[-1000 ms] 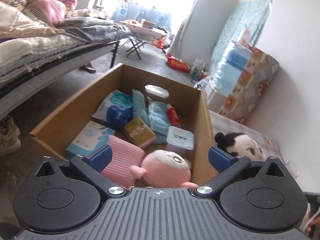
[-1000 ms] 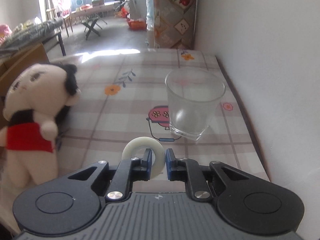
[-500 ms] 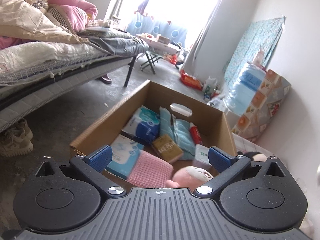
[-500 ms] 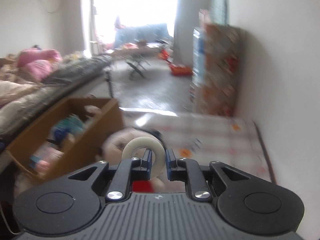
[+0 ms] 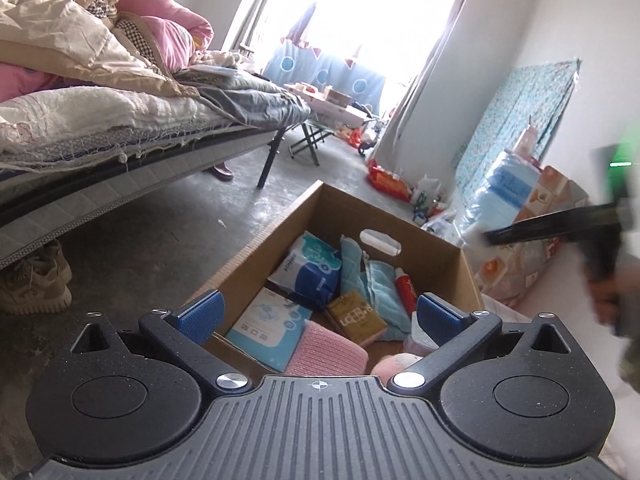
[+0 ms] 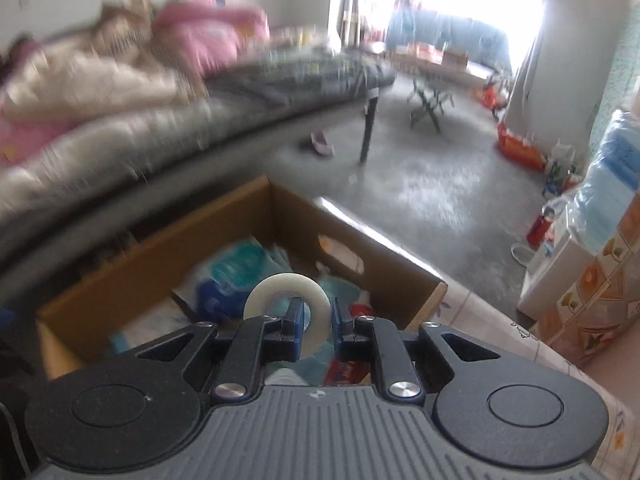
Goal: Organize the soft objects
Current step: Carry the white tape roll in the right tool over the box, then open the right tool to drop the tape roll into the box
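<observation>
Above the cardboard box [image 6: 152,248], only the right wrist view shows the white ring [image 6: 288,300] pinched in the right gripper [image 6: 316,322]. The left view shows the left gripper [image 5: 318,312] spread wide and empty, angled down over a pink plush [image 5: 396,362] inside.

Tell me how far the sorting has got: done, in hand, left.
Done: the box already holds tissue packs, a pink cloth, blue towels and a pink plush.
In hand: the right gripper is shut on a white ring above the box. The left gripper is open and holds nothing.
Left: dropping the ring in; nothing else outside the box shows in these views.
</observation>
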The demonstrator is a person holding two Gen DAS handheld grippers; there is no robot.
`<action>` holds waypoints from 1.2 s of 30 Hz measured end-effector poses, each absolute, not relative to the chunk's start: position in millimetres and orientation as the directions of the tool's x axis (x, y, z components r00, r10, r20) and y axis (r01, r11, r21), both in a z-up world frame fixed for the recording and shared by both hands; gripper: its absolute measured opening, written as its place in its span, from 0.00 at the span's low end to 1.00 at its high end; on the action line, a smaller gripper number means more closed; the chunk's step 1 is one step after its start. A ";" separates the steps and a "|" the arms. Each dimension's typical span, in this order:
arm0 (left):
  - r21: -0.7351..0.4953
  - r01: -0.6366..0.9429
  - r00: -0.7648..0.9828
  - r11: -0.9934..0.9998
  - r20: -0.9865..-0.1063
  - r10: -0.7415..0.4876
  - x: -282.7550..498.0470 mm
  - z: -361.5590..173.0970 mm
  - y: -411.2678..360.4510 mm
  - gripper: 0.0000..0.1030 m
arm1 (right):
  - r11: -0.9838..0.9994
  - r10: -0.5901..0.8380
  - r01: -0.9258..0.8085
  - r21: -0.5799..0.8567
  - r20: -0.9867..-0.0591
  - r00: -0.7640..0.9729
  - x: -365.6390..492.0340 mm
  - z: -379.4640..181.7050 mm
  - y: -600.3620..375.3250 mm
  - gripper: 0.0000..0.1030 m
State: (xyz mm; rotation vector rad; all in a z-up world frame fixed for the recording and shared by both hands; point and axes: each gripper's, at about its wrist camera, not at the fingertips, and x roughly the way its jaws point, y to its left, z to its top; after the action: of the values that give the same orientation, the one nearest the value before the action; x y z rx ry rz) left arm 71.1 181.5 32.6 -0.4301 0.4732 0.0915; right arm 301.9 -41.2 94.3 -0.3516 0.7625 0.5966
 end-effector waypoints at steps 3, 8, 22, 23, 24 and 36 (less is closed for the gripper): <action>-0.384 -0.190 0.891 0.903 -0.454 -0.006 70.4 31.7 187.7 1.00 | 0.757 0.231 -0.615 -0.222 -0.788 0.570 336.9 55.2 -13.5 0.15; -0.402 -0.198 0.893 0.894 -0.449 -0.004 72.6 29.9 196.5 1.00 | 0.687 0.050 -0.621 -0.377 -0.828 0.558 374.2 12.7 19.9 0.15; -0.409 -0.204 0.886 0.889 -0.463 -0.009 80.7 24.0 201.1 1.00 | 0.571 -0.109 -0.644 -0.509 -0.824 0.555 401.4 -37.7 36.3 0.20; -0.411 -0.204 0.886 0.889 -0.464 -0.011 81.2 23.6 201.0 1.00 | 0.575 -0.100 -0.645 -0.503 -0.826 0.555 400.6 -36.9 35.4 0.20; -0.411 -0.203 0.885 0.889 -0.466 -0.013 81.6 23.5 200.6 1.00 | 0.582 -0.089 -0.647 -0.493 -0.829 0.552 398.7 -34.6 33.6 0.20; -0.403 -0.200 0.890 0.893 -0.457 -0.007 70.2 34.5 191.3 1.00 | 0.706 0.261 -0.652 -0.277 -0.754 0.603 326.2 68.4 -20.6 0.42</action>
State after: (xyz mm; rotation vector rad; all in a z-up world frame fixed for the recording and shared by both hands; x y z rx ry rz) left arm 70.2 191.3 34.5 -0.4593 0.4673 0.1038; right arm 326.2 -20.6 68.4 -0.5775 0.7496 0.5641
